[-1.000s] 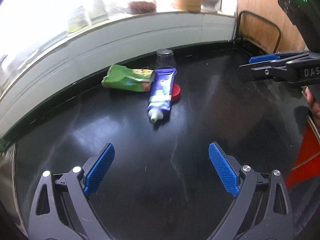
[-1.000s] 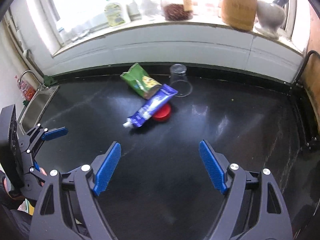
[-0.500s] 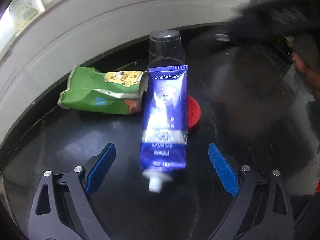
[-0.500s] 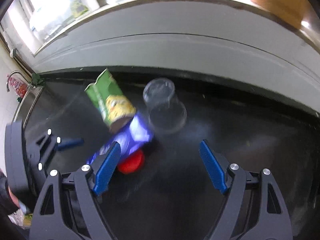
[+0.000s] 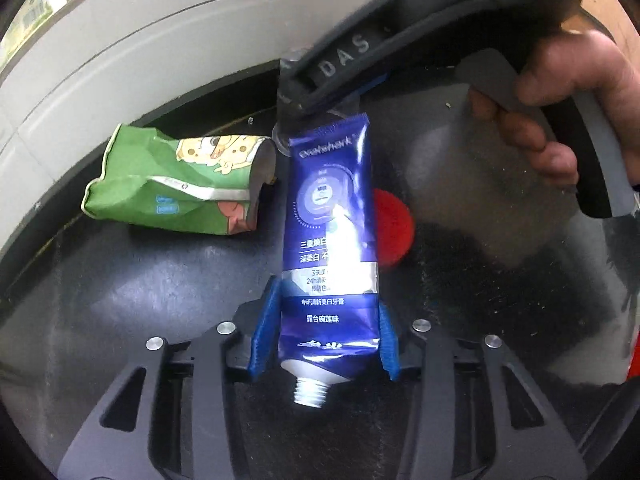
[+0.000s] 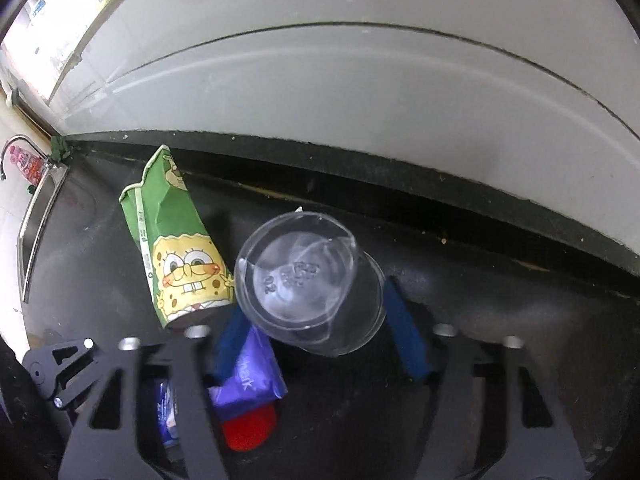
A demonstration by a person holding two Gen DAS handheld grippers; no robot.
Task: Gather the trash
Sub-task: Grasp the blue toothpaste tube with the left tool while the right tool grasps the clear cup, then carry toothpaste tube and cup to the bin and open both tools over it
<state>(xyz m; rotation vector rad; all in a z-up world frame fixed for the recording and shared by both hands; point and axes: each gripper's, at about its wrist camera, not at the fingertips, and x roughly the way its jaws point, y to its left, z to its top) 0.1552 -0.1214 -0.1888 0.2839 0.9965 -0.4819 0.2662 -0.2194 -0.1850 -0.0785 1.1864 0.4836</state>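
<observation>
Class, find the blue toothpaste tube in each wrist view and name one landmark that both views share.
Left wrist: toothpaste tube at centre, its neck end between the left gripper pads.
Right wrist: only its crimped end, lower left of centre.
Shared landmark: green carton.

Both cameras sit just behind their own gripper fingers and look steeply down at the black counter (image 5: 120, 300) from close range, facing the white wall behind it. The left wrist view centres on the blue toothpaste tube (image 5: 330, 256); the right wrist view centres on the upturned clear cup (image 6: 304, 280). Both views share the tube, the green carton (image 6: 176, 248) and the red lid (image 5: 394, 228).
</observation>
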